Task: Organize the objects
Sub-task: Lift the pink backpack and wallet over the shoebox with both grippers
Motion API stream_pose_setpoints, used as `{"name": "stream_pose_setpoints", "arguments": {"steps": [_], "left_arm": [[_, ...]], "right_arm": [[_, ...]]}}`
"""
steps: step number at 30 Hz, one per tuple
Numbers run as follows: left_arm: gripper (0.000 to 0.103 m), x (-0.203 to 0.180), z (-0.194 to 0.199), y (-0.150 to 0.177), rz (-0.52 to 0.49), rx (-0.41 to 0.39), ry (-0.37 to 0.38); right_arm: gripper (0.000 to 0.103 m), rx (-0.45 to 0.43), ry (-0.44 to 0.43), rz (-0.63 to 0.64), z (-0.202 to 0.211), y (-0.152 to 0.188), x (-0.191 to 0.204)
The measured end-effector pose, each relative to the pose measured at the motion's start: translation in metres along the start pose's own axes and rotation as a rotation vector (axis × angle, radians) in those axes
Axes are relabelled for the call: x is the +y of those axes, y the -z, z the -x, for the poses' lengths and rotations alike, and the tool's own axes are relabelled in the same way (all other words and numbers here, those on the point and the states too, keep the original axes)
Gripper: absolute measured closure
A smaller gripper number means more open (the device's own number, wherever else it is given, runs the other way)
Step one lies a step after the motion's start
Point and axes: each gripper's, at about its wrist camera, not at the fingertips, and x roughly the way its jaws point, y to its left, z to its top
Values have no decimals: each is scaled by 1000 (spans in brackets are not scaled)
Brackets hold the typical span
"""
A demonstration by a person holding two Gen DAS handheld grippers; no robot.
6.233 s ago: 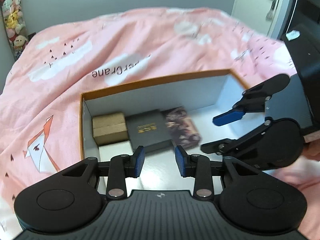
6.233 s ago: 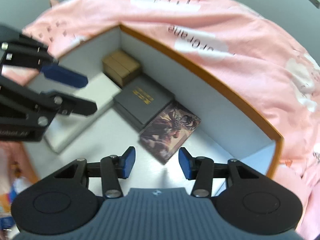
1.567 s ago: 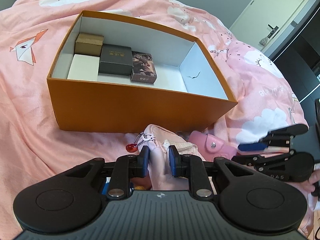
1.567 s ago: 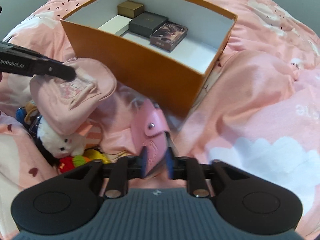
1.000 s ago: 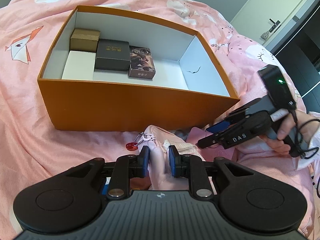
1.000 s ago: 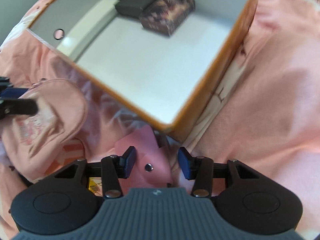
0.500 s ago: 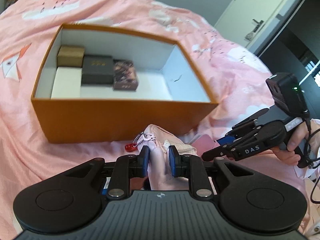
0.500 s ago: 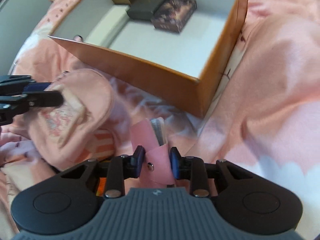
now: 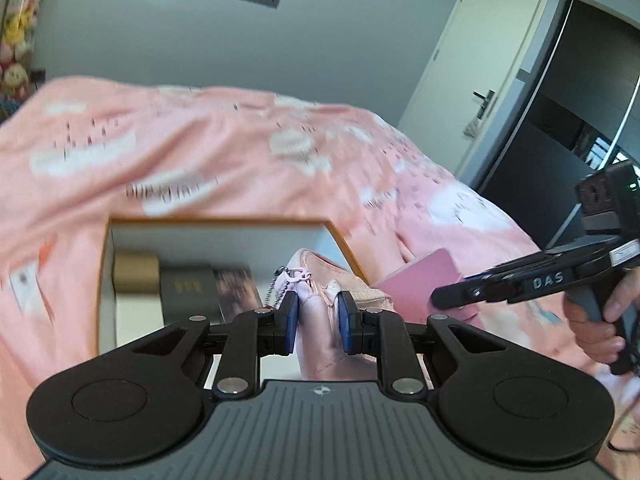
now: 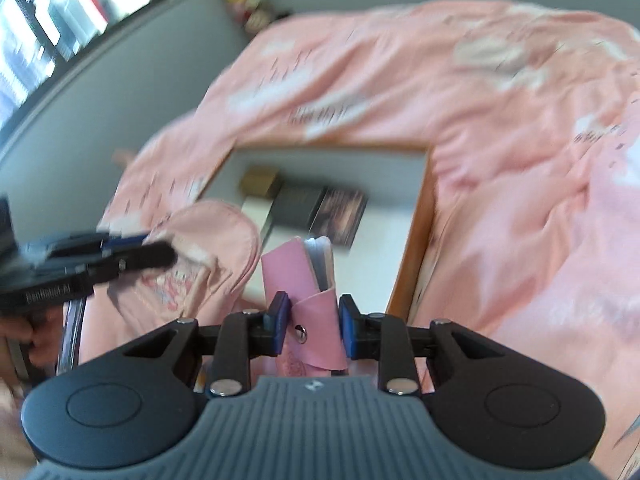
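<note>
My left gripper (image 9: 318, 322) is shut on a pale pink fabric pouch (image 9: 324, 300) with a small ball-chain charm, held in the air in front of the orange box (image 9: 224, 222). The pouch also shows in the right wrist view (image 10: 200, 256). My right gripper (image 10: 311, 330) is shut on a pink snap wallet (image 10: 308, 292) with cards sticking out, held above the box's near side. The wallet shows in the left wrist view (image 9: 420, 280) at the right gripper's tips. The box holds a tan box (image 9: 134, 272), a dark box (image 9: 188, 290) and a picture-printed box (image 9: 236, 286).
The orange box (image 10: 424, 216) rests on a bed with a pink quilt (image 9: 200, 152). A white door (image 9: 492, 60) and a dark doorway are at the right. Plush toys (image 9: 16, 32) hang on the far left wall. A window (image 10: 60, 12) is at the upper left.
Both grippers have risen with their loads and moved toward the box. The views now look across the bed instead of down. The right gripper, open a second ago, closed on the wallet.
</note>
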Motion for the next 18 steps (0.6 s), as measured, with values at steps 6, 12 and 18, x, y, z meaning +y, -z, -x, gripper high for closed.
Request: {"name": "stream_pose_setpoints", "arguments": {"steps": [6,12,18], "left_arm": [[80,15,-68,-19,3,36,-23],[80,27,-134,-20,16,97,-34],[80,39,-180,-15,52,166,-59]], "right_arm": [[74,-113,130,-74,-22,-31,-11],[74,-92,189,-132,-60,-50,-32],[74,-90,211,-181,-76,-62,-48]]}}
